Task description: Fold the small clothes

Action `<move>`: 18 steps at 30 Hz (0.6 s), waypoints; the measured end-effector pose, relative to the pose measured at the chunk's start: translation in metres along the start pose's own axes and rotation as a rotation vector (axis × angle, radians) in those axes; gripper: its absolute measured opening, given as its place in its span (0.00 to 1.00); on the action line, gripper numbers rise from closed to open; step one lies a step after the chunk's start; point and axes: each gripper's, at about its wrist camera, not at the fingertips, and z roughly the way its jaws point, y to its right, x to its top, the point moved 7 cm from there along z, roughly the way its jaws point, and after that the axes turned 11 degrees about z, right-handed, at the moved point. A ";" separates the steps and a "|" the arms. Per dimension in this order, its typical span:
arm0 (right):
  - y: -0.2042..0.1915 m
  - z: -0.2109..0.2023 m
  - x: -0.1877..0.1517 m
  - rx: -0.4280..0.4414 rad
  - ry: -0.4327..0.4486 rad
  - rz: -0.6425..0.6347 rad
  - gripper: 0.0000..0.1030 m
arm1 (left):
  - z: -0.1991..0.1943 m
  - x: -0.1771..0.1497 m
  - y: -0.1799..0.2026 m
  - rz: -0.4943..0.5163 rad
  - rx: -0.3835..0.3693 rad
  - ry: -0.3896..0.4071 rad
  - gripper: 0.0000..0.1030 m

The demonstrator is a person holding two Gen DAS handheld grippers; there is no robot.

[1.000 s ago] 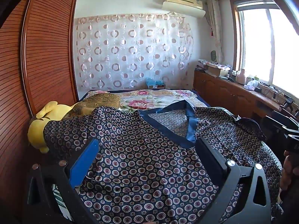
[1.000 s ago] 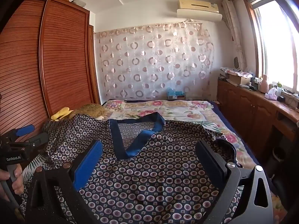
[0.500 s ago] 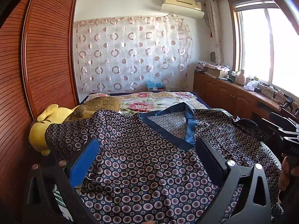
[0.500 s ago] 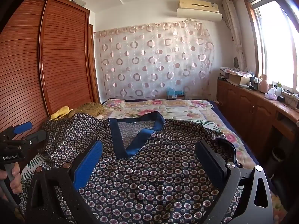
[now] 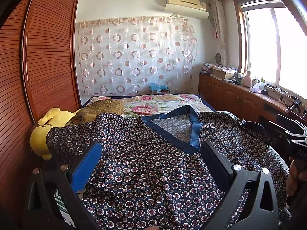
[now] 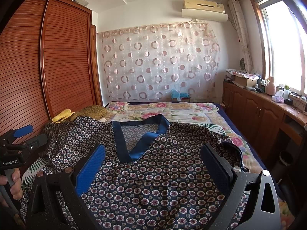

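- Garment: dark navy satin V-neck top with circle print [image 5: 153, 164] lies spread flat on floral quilted bed [image 5: 165, 103].
- Left gripper [image 5: 151, 161] and right gripper [image 6: 153, 163]: fingers spread wide above it, holding nothing.

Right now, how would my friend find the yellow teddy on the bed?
Start at the big bed with the flowery quilt. Go to its left edge, beside the brown wooden wardrobe. The plush toy lies there, partly under the dotted navy shirt, and it is the only plain bright yellow thing.

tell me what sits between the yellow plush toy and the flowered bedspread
A gold-brown patterned pillow lies between the yellow plush toy and the flowered bedspread, clearest in the left wrist view.
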 end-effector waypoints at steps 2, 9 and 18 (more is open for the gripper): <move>0.000 0.001 0.000 0.000 -0.001 0.000 0.97 | 0.000 0.000 0.000 0.001 0.002 0.000 1.00; 0.001 0.001 0.000 0.002 -0.002 0.002 0.97 | -0.001 -0.001 0.000 0.001 0.000 -0.001 1.00; -0.001 0.001 0.000 0.002 -0.003 0.001 0.97 | -0.001 -0.001 0.001 0.003 0.000 0.001 1.00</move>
